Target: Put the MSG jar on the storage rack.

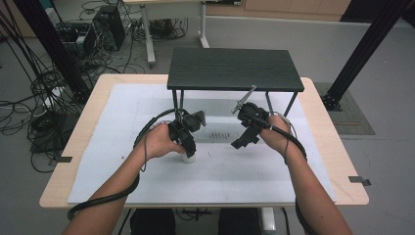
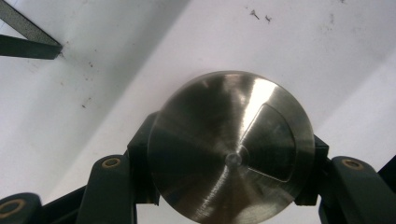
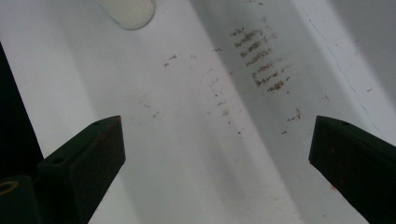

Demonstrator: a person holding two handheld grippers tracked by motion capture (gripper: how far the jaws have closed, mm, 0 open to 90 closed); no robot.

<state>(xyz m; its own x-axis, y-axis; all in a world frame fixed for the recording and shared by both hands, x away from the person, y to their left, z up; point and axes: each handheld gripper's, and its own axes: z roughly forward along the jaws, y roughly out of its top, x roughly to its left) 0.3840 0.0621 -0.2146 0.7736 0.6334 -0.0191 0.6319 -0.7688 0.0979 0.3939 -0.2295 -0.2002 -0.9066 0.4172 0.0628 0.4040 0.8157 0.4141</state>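
Observation:
A small white container [image 1: 189, 157] with a round brushed-steel top [image 2: 219, 135] stands on the white mat [image 1: 220, 171], left of centre. My left gripper [image 1: 188, 150] comes down on it from above and is shut on it, one jaw pressed to each side of the steel top. In the left gripper view the gripper [image 2: 229, 161] holds the disc at its widest part. My right gripper [image 1: 242, 142] hovers over the mat to the right, tilted down, and in its own view the gripper [image 3: 217, 140] stands open over bare mat. The white container [image 3: 127, 10] shows at that view's top edge.
A low black shelf [image 1: 234, 68] on thin metal legs stands at the back of the mat. A patch of rust-coloured marks [image 1: 219, 134] lies between the grippers. The wooden table edge [image 1: 58, 176] frames the mat; cables and black frame posts stand on the floor beyond.

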